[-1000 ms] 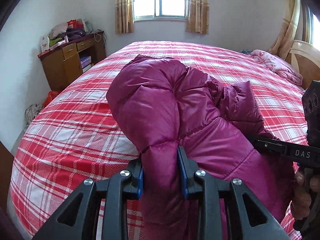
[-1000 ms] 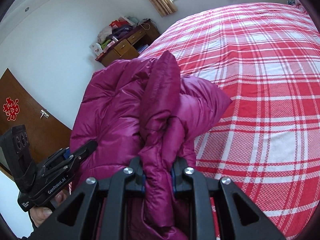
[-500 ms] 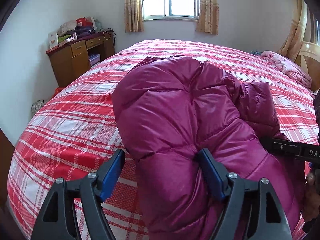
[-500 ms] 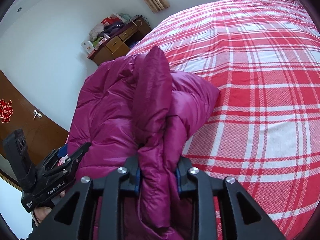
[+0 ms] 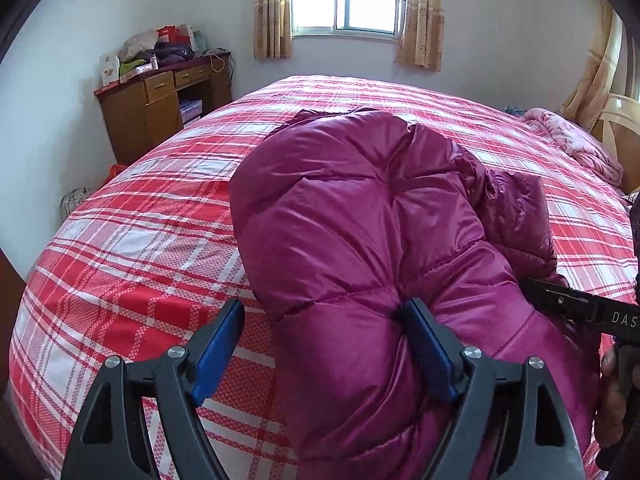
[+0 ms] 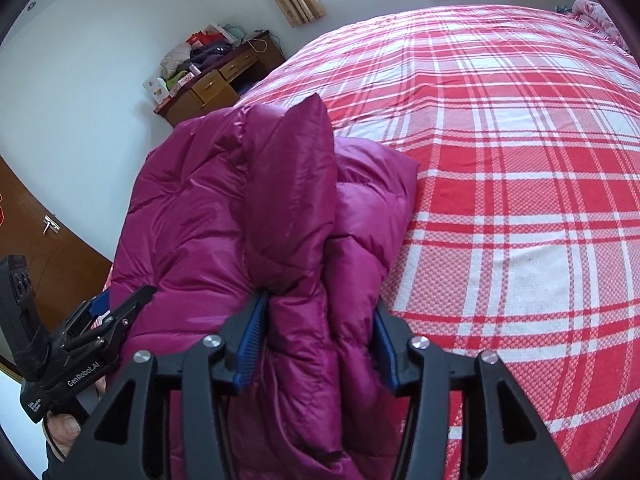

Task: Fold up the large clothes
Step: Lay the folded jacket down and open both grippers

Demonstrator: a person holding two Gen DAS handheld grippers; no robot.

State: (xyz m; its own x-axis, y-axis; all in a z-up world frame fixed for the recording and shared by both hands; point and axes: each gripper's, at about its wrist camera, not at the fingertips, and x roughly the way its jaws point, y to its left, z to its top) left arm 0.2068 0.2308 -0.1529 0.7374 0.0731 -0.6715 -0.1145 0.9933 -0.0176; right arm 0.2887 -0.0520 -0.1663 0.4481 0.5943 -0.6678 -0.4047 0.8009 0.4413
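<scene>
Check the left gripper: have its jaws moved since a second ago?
Yes. The left gripper has just been opening: its left pad now sits over the plaid bedspread, clear of the jacket. Only the right pad touches fabric.

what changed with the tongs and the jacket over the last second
Both tongs have just been opening. The left tongs let go of the magenta puffer jacket; only one pad touches it. The right tongs loosened, with a fold between them. The jacket stayed bundled on the plaid bed.
</scene>
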